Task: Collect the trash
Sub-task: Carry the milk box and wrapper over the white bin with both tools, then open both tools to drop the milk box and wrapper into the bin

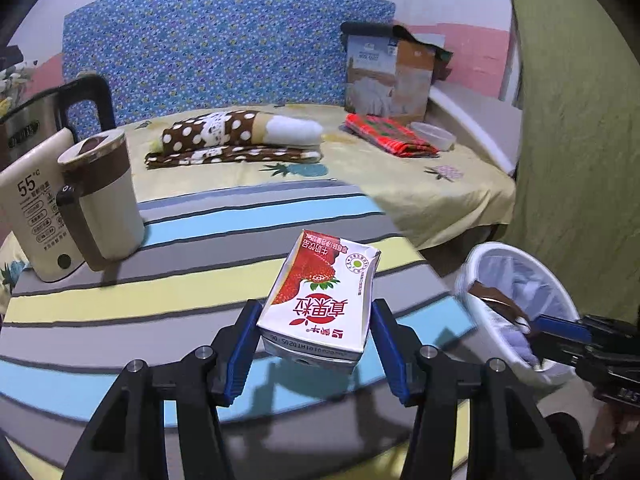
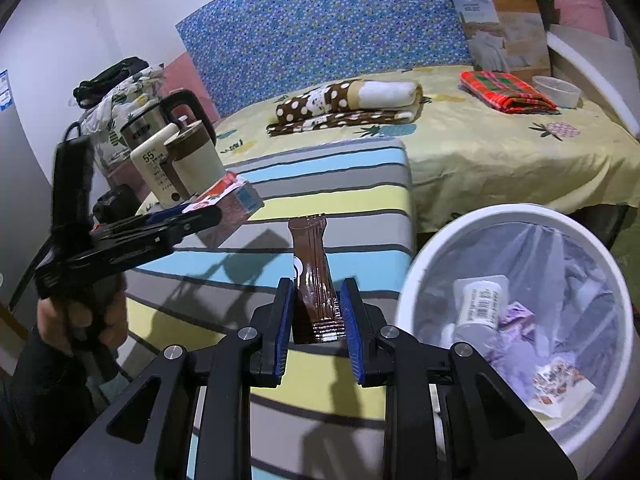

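My left gripper (image 1: 314, 332) is shut on a red and white strawberry milk carton (image 1: 320, 296) and holds it above the striped table (image 1: 160, 300). The carton also shows in the right wrist view (image 2: 224, 204), held in the left gripper (image 2: 200, 212). My right gripper (image 2: 318, 308) is shut on a brown snack wrapper (image 2: 314, 276), held upright near the table's right edge. A white trash bin (image 2: 408, 292) with a clear liner stands to the right, holding several pieces of trash. In the left wrist view the right gripper (image 1: 532, 326) is over the bin (image 1: 496, 320).
A beige kettle (image 1: 100, 208) and its box (image 1: 36, 216) stand at the table's far left. Behind is a bed (image 1: 400, 184) with folded polka-dot cloth (image 1: 236, 136), a red checked cloth (image 1: 388, 136), a plastic tub (image 1: 434, 134) and a cardboard box (image 1: 388, 76). A green curtain (image 1: 580, 120) hangs right.
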`<action>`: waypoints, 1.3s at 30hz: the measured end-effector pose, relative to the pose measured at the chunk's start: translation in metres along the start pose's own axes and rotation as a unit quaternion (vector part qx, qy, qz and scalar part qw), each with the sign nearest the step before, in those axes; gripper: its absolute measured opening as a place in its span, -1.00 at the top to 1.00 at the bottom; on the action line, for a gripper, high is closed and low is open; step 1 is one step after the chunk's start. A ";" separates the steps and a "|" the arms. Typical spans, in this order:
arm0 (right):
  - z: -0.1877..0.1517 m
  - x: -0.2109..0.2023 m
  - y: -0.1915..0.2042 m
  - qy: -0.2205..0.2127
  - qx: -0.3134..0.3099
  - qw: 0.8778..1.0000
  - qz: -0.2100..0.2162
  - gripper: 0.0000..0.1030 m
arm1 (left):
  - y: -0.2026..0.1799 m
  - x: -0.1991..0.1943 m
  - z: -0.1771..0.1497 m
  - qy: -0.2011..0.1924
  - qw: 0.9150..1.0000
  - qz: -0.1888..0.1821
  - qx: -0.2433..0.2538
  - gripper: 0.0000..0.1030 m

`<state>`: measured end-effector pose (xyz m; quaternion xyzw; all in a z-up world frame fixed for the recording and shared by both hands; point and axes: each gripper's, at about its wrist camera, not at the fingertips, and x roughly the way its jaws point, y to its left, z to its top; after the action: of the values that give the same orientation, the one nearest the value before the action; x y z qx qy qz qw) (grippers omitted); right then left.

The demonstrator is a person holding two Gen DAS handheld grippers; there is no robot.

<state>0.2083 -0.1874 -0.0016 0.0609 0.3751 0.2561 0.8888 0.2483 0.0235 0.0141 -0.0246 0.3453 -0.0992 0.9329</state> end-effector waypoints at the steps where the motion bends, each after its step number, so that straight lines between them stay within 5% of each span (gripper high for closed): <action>1: -0.001 -0.005 -0.003 -0.003 0.002 1.000 -0.004 0.48 | -0.006 -0.003 0.000 -0.001 1.000 -0.004 0.002 -0.07; 22: -0.023 -0.055 -0.074 -0.018 0.067 0.991 -0.112 0.48 | -0.171 0.010 -0.022 0.034 0.989 -0.116 0.082 -0.07; 39: -0.040 -0.054 -0.098 0.006 0.095 0.987 -0.131 0.35 | -0.208 0.052 -0.035 0.079 0.979 -0.157 0.099 -0.08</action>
<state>0.1887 -0.3026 -0.0252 0.0942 0.4075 0.1013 0.9027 0.2288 -0.1894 -0.0221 0.0219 0.3980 -0.2798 0.8734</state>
